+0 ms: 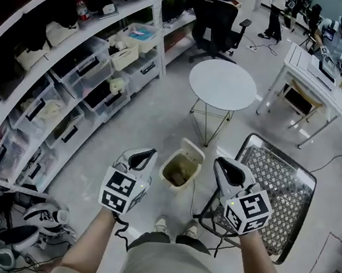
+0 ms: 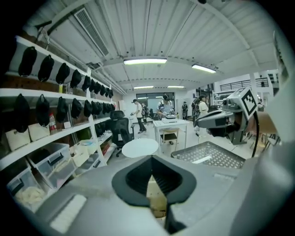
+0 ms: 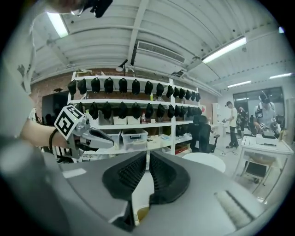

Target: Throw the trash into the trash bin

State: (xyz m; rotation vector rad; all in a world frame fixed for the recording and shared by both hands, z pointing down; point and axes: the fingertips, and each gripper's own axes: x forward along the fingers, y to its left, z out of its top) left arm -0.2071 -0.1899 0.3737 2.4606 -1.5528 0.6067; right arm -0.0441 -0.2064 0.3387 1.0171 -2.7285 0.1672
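Observation:
A cream trash bin [image 1: 181, 168] stands on the floor with its lid tipped open, brownish trash inside. It lies right in front of the person's feet, between the two raised grippers. My left gripper [image 1: 151, 154] hovers to the bin's left, jaws together with nothing between them. My right gripper [image 1: 218, 164] hovers to the bin's right, jaws likewise together and empty. In the left gripper view the pads [image 2: 138, 177] meet at their tips and the right gripper [image 2: 198, 123] shows at the right. In the right gripper view the pads [image 3: 163, 177] touch and the left gripper [image 3: 110, 143] shows at the left.
A round white table [image 1: 223, 83] stands beyond the bin. A perforated metal tray on a stand [image 1: 276, 190] is at the right. Long white shelves [image 1: 73, 70] with boxes run along the left, shoes [image 1: 42, 216] below. A black office chair [image 1: 217, 20] and a white desk [image 1: 316, 77] lie farther back.

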